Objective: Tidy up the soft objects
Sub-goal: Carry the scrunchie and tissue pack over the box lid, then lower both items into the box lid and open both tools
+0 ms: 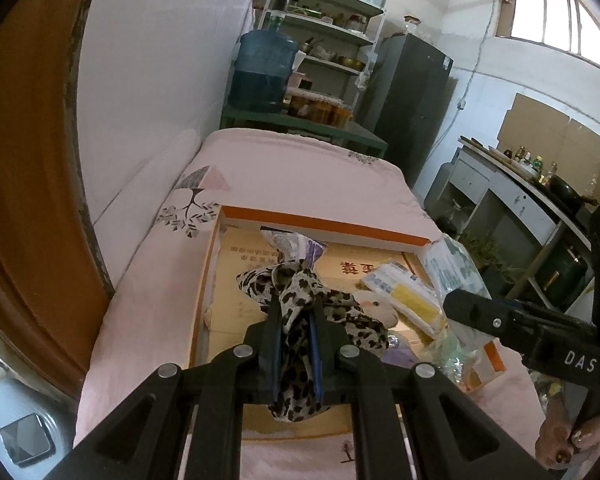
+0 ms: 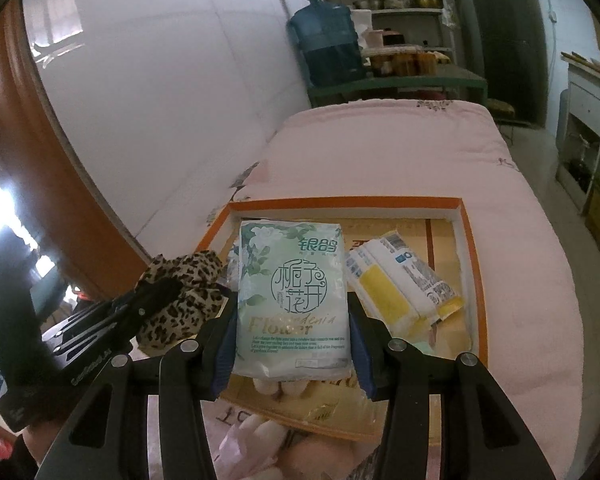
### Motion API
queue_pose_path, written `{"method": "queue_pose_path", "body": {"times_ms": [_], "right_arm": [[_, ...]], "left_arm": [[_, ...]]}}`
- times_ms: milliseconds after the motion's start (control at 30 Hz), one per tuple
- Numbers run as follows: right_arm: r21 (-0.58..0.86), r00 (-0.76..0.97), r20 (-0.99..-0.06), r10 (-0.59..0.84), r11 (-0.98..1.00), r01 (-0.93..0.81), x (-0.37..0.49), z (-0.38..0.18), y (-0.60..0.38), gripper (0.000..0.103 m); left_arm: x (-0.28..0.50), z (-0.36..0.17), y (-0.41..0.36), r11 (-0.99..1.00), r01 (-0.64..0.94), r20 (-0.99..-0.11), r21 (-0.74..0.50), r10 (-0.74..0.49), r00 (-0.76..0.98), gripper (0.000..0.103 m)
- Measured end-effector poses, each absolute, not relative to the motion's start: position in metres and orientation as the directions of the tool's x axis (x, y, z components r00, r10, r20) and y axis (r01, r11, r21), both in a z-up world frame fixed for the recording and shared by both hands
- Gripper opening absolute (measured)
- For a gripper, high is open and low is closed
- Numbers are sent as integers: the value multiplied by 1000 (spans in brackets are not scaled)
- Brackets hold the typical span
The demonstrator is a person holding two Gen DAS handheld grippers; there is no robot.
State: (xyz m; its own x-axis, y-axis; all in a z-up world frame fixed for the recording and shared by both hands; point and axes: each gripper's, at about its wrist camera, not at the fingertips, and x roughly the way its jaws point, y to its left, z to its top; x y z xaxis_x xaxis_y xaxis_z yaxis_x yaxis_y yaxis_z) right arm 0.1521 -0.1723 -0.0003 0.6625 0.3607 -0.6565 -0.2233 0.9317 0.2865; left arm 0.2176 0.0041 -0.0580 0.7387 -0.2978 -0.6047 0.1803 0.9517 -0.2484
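My left gripper is shut on a leopard-print scarf and holds it above an orange-rimmed cardboard box on the pink bed. The scarf also shows in the right wrist view at the left. My right gripper is shut on a pale green tissue pack and holds it above the same box. In the box lie a white and yellow pack, a small white plush toy and a clear plastic bag.
The pink bed runs along a white wall. Behind it stand a green table with a blue water jug, a shelf rack and a dark cabinet. A kitchen counter is at the right. Pink soft items lie near the box's front.
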Motion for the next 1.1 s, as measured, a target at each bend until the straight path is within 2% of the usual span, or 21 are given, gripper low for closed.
{"method": "queue_pose_path", "body": {"times_ms": [1100], "right_arm": [[185, 605, -758, 243, 970, -157, 220, -45, -165, 50]], "left_arm": [[245, -104, 12, 955, 155, -675, -255, -290, 678, 12]]}}
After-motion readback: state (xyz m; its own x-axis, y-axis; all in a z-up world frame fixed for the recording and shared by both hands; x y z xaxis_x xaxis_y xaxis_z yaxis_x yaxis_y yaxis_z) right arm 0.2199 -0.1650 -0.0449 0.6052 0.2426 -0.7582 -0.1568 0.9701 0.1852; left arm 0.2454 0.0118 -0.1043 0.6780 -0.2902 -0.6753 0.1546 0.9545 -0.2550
